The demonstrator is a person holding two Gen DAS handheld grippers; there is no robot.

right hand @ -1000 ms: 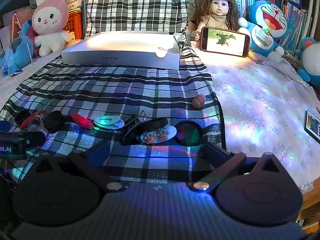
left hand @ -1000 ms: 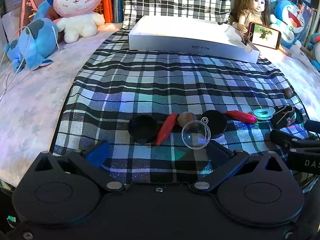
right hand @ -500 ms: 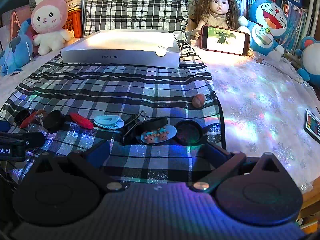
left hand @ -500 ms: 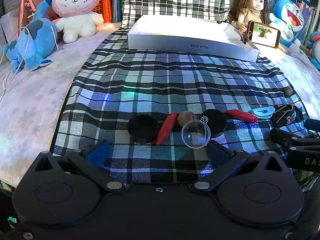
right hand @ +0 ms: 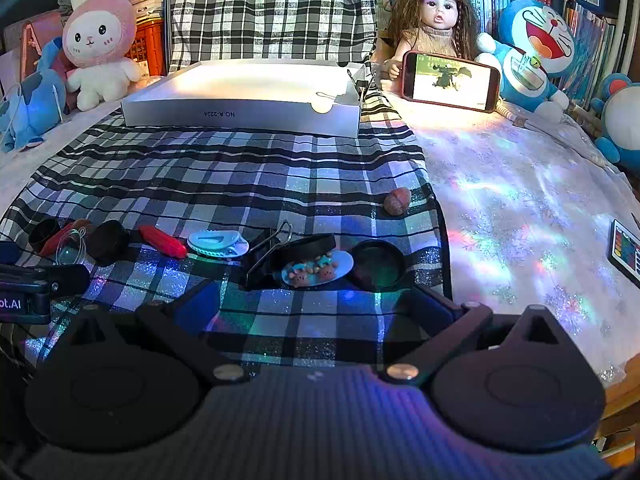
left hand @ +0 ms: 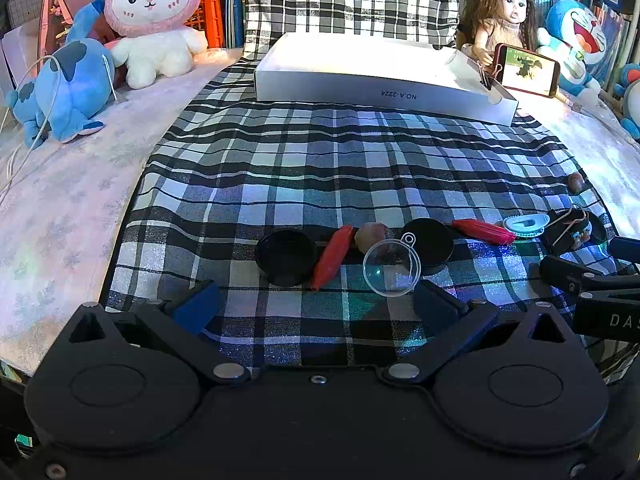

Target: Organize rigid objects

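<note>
Left wrist view shows your left gripper (left hand: 312,304) spread wide and holding nothing, just short of a clear dome (left hand: 391,267), a red piece (left hand: 332,257) and a black cap (left hand: 286,257) on the plaid cloth (left hand: 320,168); right wrist view shows your right gripper (right hand: 316,308) likewise released, near a binder clip (right hand: 264,256), a bear-print plate (right hand: 316,269) and a black lid (right hand: 377,265); the white box (right hand: 244,98) sits at the cloth's far end.

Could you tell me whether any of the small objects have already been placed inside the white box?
No, the white box looks bare inside, apart from a binder clip on its corner.
</note>
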